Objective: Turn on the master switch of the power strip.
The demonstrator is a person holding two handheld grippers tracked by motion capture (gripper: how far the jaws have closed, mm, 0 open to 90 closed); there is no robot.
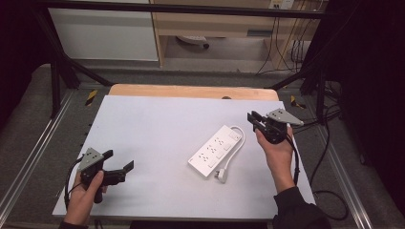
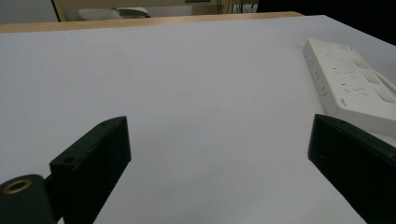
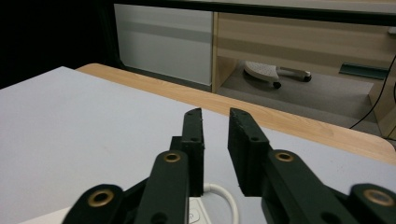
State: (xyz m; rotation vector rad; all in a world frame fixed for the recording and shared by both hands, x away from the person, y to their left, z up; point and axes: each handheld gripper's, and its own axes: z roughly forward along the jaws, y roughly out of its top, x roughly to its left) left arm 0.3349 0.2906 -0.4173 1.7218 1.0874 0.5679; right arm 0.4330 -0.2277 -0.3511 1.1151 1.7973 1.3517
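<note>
A white power strip lies slantwise on the white table top, its cable looped round the far end and its plug at the near end. My right gripper hovers just beyond the strip's far right end, pointing left. In the right gripper view the jaws stand a narrow gap apart with nothing between them, above the cable. My left gripper rests at the near left, wide open and empty. In the left gripper view it faces the strip at the right.
A wooden table edge runs along the far side. Black frame posts stand at the corners. Loose cables lie on the floor to the right, and a cabinet stands behind the table.
</note>
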